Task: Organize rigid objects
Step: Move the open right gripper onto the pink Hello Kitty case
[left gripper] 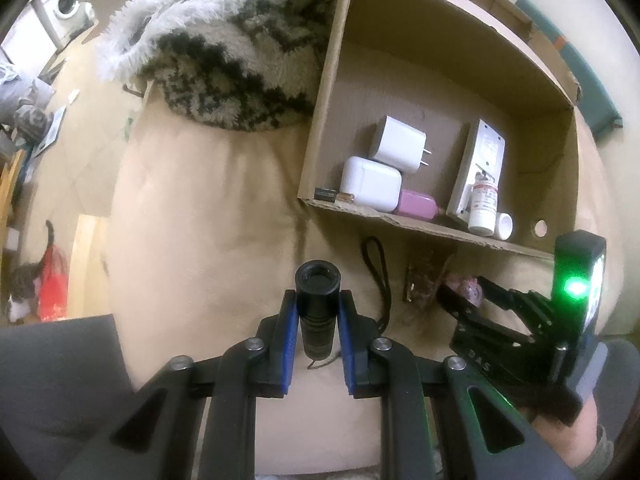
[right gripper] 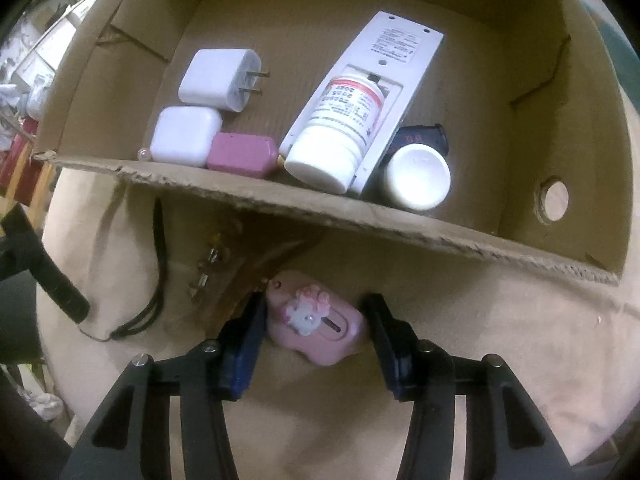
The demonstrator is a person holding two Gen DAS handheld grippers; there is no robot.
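Observation:
My left gripper [left gripper: 318,300] is shut on a black cylindrical flashlight [left gripper: 318,296], held over the beige cushion [left gripper: 208,216]; its black wrist strap [left gripper: 380,280] trails to the right. My right gripper [right gripper: 314,308] is open, its jaws on either side of a pink Hello Kitty case [right gripper: 316,326] lying on the cushion; the left pad touches it. The cardboard box [right gripper: 360,212] holds a white plug charger [right gripper: 220,80], a white case [right gripper: 186,136], a pink box [right gripper: 242,154], a white remote [right gripper: 384,64], a white pill bottle [right gripper: 340,132] and a white jar [right gripper: 418,176].
A shaggy patterned rug [left gripper: 236,56] lies left of the box. A clear packet [right gripper: 212,272] lies by the box's front wall. A cat [left gripper: 28,276] and red bag [left gripper: 54,288] are on the floor at far left. A washing machine [left gripper: 66,0] stands far back.

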